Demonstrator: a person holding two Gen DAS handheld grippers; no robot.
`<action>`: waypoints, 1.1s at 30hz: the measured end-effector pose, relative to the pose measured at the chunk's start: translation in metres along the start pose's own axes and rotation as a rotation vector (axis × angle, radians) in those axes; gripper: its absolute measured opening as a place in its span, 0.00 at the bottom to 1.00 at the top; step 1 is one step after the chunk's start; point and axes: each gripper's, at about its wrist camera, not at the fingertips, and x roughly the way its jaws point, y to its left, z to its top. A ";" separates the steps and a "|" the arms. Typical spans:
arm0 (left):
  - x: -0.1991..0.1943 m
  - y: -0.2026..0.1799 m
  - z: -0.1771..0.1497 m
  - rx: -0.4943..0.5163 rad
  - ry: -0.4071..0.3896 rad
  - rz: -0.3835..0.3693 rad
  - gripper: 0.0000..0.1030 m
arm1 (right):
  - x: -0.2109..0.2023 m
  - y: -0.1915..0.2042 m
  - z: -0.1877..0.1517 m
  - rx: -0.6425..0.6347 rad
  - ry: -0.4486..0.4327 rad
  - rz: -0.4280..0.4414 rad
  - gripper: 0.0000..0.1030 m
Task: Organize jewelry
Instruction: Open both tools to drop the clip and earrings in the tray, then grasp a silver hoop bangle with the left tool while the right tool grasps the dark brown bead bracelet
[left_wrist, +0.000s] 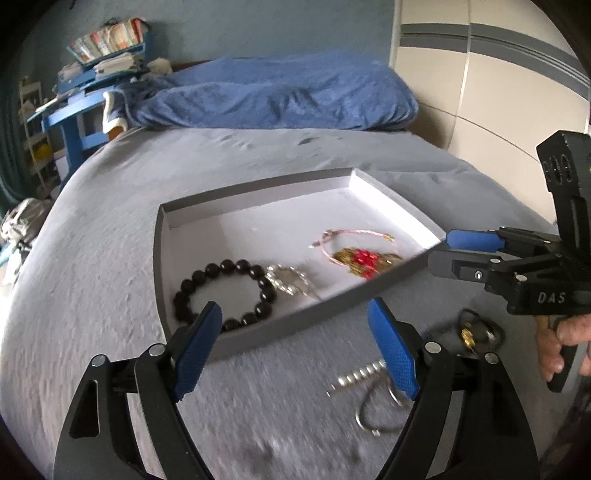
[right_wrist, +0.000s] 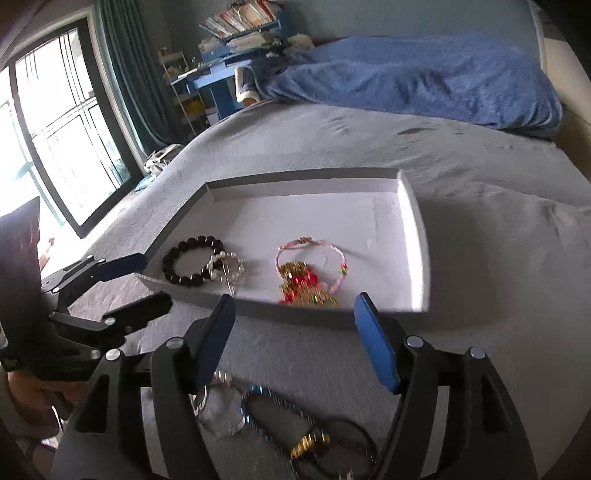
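Note:
A shallow grey tray (left_wrist: 295, 323) (right_wrist: 415, 236) lies on the bed. In it lie a black bead bracelet (left_wrist: 225, 291) (right_wrist: 190, 264), a silver bracelet (left_wrist: 290, 282) (right_wrist: 227, 267), a pink cord bracelet (left_wrist: 351, 238) (right_wrist: 314, 251) and a gold and red piece (left_wrist: 364, 260) (right_wrist: 308, 290). My left gripper (left_wrist: 295, 347) (right_wrist: 135, 280) is open and empty over the tray's near edge. My right gripper (right_wrist: 295, 336) (left_wrist: 448, 251) is open and empty by the tray. Loose on the bed lie a silver bead bangle (left_wrist: 369, 398) (right_wrist: 221, 410), a black cord with gold bead (left_wrist: 476, 332) (right_wrist: 325, 443) and a blue chain bracelet (right_wrist: 273, 406).
The grey bedspread (left_wrist: 110, 258) (right_wrist: 498, 240) carries a crumpled blue blanket (left_wrist: 277, 96) (right_wrist: 424, 77) at the far end. A blue desk with books (left_wrist: 92, 74) (right_wrist: 229, 48) stands beyond. A window (right_wrist: 55, 129) is on the left.

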 end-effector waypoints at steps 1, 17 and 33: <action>-0.004 -0.003 -0.003 0.007 -0.008 -0.012 0.79 | -0.005 -0.001 -0.006 0.005 -0.006 -0.005 0.65; -0.011 -0.025 -0.044 0.059 0.054 -0.102 0.79 | -0.047 -0.055 -0.085 0.169 -0.010 -0.062 0.68; -0.005 -0.037 -0.060 0.096 0.108 -0.165 0.79 | -0.036 -0.048 -0.096 0.143 0.049 -0.098 0.41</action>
